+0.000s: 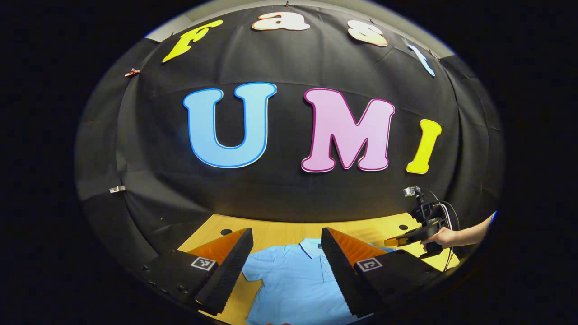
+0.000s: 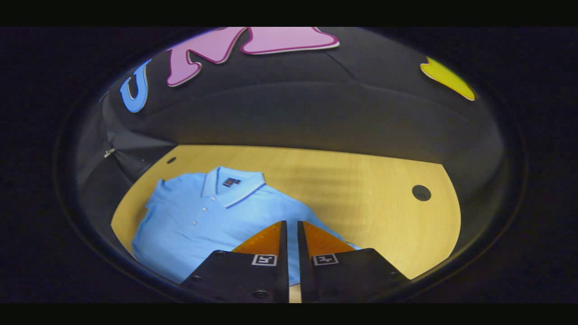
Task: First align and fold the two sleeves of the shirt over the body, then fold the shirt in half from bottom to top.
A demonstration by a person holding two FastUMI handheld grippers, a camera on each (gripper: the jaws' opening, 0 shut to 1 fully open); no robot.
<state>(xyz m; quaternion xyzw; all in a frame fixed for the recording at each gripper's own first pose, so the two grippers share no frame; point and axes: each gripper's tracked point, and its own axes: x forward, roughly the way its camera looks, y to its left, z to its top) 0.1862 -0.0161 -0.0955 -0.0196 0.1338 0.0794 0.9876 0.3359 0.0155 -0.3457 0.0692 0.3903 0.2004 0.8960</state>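
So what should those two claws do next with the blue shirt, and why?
Probably lower the open left claw to a sleeve: the shirt lies flat on the table, sleeves unfolded. The right claw looks nearly closed and empty above it.

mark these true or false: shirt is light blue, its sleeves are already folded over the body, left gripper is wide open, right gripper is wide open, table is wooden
1. The shirt is light blue: true.
2. Its sleeves are already folded over the body: false. It lies spread flat, collar toward the booth wall, and the sleeve in the left gripper view sticks out to the side.
3. The left gripper is wide open: true, with the shirt seen between its fingers.
4. The right gripper is wide open: false. Its fingers stand almost together with a thin slit between, holding nothing.
5. The table is wooden: true, a light wood top.
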